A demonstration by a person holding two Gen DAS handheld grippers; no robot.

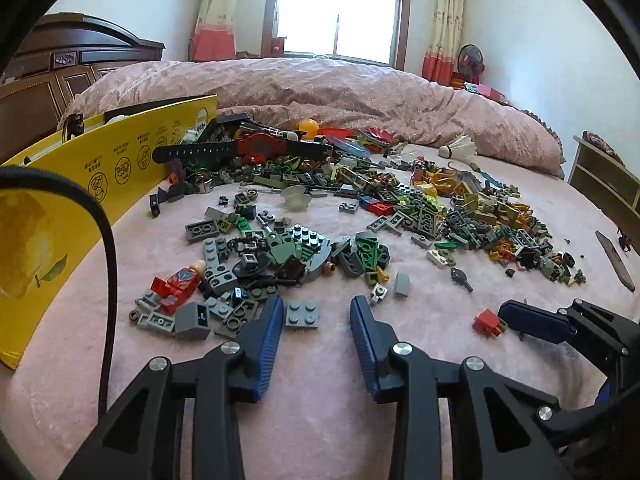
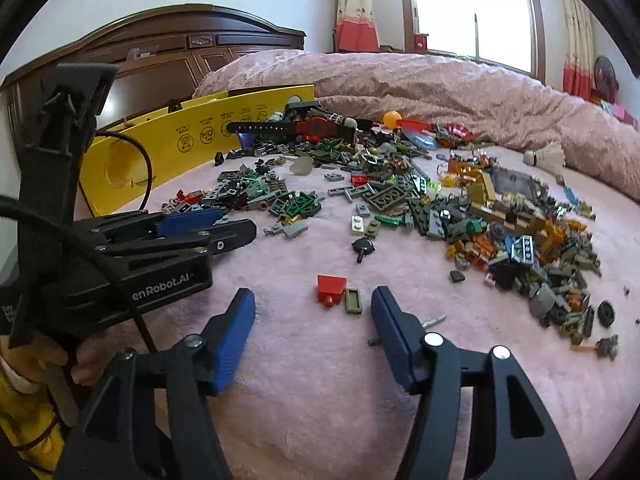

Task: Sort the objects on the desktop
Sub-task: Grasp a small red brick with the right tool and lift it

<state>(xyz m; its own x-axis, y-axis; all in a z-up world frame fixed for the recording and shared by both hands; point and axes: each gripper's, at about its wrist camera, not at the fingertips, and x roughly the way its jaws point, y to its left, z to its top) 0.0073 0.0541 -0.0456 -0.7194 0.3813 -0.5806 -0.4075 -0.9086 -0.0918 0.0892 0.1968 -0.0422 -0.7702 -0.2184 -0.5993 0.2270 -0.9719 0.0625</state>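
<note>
A wide scatter of small toy bricks (image 1: 400, 216) (image 2: 460, 208) lies on the pink bed cover. My left gripper (image 1: 316, 306) is open and empty, with a grey 2x2 plate (image 1: 302, 314) between its fingertips. It also shows at the left of the right wrist view (image 2: 224, 226). My right gripper (image 2: 314, 298) is open and empty; a red brick (image 2: 331, 283) and a small olive tile (image 2: 353, 301) lie between its fingertips. The right gripper's blue finger (image 1: 532, 320) appears beside the same red brick (image 1: 487, 322) in the left wrist view.
A yellow cardboard box (image 1: 100, 176) (image 2: 168, 148) stands at the left. A black-and-red watch (image 1: 248, 148), an orange ball (image 1: 309, 127), a shuttlecock (image 1: 460, 148), a red minifigure (image 1: 180, 284) and a folded pink quilt (image 1: 360, 92) lie beyond.
</note>
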